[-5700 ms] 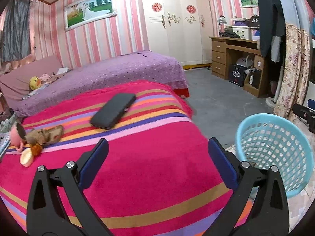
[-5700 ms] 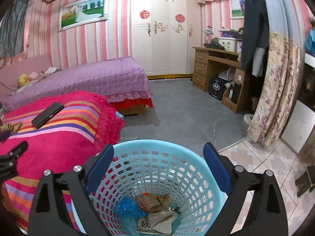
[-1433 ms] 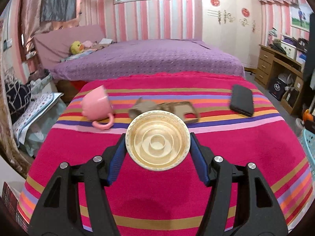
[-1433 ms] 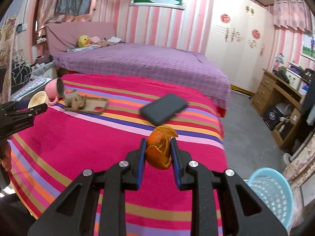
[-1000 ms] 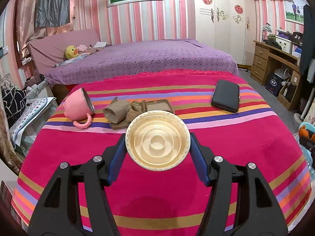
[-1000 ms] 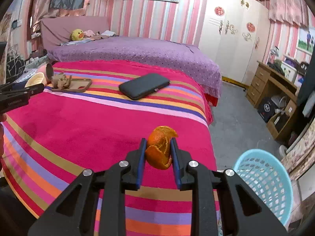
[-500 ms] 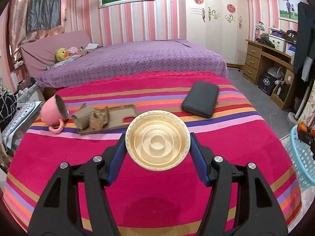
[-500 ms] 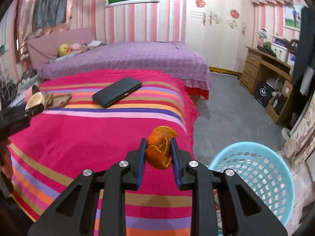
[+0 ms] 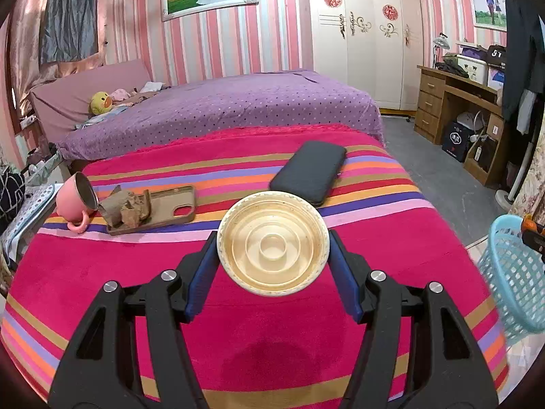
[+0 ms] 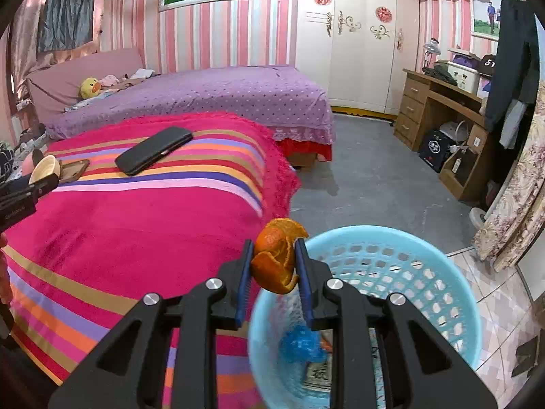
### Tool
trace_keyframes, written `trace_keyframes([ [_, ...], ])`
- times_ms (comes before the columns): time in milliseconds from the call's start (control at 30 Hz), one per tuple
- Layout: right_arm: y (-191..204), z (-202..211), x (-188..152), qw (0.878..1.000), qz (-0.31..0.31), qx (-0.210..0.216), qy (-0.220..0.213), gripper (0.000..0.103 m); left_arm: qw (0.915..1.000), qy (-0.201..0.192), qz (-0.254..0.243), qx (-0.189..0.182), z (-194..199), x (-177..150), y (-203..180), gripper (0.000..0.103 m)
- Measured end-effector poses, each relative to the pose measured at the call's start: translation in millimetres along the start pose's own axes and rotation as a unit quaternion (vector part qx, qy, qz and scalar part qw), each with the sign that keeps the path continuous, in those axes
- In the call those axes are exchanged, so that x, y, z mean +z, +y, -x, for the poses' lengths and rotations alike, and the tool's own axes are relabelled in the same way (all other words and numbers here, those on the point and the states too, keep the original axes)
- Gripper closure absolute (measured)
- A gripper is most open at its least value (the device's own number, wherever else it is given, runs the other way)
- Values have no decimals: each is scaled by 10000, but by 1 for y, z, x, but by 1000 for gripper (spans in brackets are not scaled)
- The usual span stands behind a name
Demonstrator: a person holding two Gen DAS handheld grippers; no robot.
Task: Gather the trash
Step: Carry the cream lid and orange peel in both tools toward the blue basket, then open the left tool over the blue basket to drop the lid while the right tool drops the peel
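Orange peel (image 10: 276, 259), light and limp, sits pinched across its middle in the right gripper (image 10: 274, 266) above the basket (image 10: 425, 272), while the left gripper (image 9: 272, 266) clamps a stiff cup (image 9: 272, 242) by its rim.

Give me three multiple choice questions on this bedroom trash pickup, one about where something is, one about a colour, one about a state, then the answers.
1. Where does the black phone lie?
A. on the striped blanket
B. in the basket
C. on the desk

2. What colour is the basket?
A. red
B. light blue
C. black

3. What is the right hand-held gripper doing?
A. standing open, empty
B. shut on an orange peel
C. shut on a mug

Answers:
1 A, it rests on the striped blanket.
2 B, its mesh wall is light blue.
3 B, the orange peel sits pinched between both pads.
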State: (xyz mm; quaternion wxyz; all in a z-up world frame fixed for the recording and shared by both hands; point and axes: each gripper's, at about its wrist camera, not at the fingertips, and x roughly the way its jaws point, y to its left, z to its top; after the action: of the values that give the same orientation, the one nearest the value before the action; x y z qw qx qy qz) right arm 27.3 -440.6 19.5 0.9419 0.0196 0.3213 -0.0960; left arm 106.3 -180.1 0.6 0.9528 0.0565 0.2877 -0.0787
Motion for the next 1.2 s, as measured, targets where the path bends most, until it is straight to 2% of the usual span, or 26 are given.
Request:
trace_keyframes([
  [233,-38,12,3,9992,-180,-322,-179,78,9992,-81,-372,-105,5,0,-52,42],
  [333,-57,14,0,9982,-263,-502,-179,78,9985,-11,-392,-382,4,-1,-77,42],
  [500,-87,16,-9,9964,-445,-707,-145,78,9946,-86,-770,-693,5,-9,-131,42],
  [667,-114,17,-17,9931,-595,-1005,-94,78,9896,64,-805,-1192,0,-15,-171,42],
  [867,-139,20,-26,9905,-843,-1082,-106,78,9812,207,-929,-1678,-2,-22,-228,42],
  [1100,-158,23,-39,9877,-1003,-1194,-64,79,9711,483,-1073,-2074,-6,-33,-282,42],
  [1200,-166,27,-44,9865,-1112,-1203,-90,79,9713,552,-1200,-1980,-11,-37,-296,42],
])
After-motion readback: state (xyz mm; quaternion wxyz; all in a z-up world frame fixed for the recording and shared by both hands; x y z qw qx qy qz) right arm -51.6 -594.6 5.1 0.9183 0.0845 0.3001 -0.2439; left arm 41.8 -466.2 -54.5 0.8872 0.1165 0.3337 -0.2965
